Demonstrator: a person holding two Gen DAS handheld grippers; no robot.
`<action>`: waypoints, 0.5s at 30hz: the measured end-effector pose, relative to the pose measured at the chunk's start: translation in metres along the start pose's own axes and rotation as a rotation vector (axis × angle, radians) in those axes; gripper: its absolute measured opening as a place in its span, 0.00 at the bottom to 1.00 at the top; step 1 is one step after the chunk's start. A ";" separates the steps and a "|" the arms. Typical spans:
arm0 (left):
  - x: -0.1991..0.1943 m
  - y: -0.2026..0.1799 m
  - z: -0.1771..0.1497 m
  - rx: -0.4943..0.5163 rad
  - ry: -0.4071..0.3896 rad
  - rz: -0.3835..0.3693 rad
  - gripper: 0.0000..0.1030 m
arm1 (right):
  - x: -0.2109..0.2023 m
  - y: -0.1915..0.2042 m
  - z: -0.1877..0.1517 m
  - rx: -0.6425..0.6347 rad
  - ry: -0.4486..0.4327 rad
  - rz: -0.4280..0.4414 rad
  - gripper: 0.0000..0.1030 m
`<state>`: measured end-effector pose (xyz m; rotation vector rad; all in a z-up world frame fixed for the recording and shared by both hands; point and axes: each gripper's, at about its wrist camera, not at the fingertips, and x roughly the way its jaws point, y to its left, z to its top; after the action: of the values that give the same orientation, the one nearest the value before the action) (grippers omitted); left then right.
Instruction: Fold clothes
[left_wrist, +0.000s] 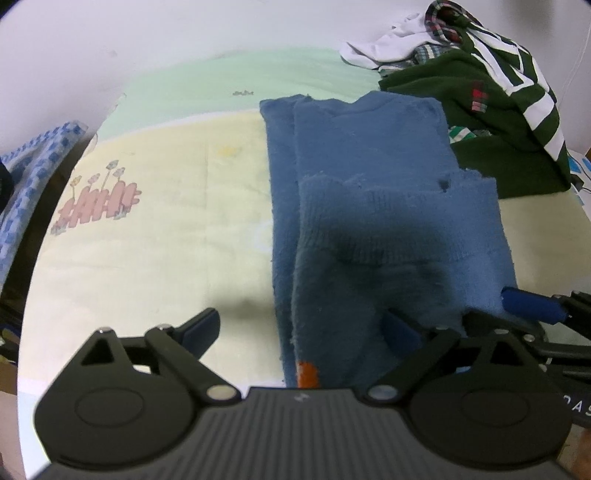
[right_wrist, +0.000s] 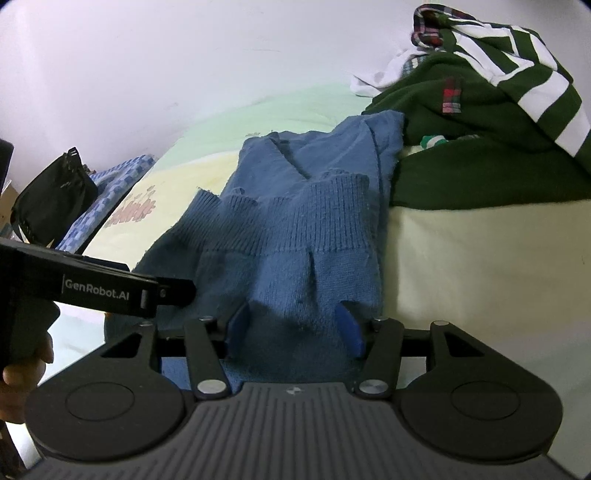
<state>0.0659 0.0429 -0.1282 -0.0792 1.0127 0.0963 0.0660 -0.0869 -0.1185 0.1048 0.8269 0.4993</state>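
In the left wrist view, nearest you, your left gripper (left_wrist: 303, 328) stands spread wide and grips nothing, one finger over the bedsheet (left_wrist: 166, 229), the other on the near end of the blue sweater (left_wrist: 373, 206). The sweater lies on the bed, its ribbed hem doubled up over the body. A pile of unfolded clothes (left_wrist: 491, 99), green and striped, sits beyond it. In the right wrist view, your right gripper (right_wrist: 295, 325) is about half open with the sweater's folded near edge bunched between its pads; whether they pinch it I cannot tell. This looks like the release after a fold. Next, free the right side and smooth it, or fold again.
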 end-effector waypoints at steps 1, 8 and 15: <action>0.000 0.000 0.000 -0.002 0.001 0.003 0.96 | 0.000 0.000 0.000 -0.002 -0.001 0.001 0.54; -0.002 -0.004 -0.001 -0.001 0.005 0.034 0.98 | 0.000 -0.002 0.000 -0.029 0.009 0.023 0.55; -0.004 -0.010 -0.002 0.007 -0.003 0.070 0.99 | 0.002 0.002 0.003 -0.067 0.035 0.013 0.56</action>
<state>0.0631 0.0330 -0.1259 -0.0370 1.0129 0.1566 0.0691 -0.0837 -0.1174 0.0401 0.8435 0.5422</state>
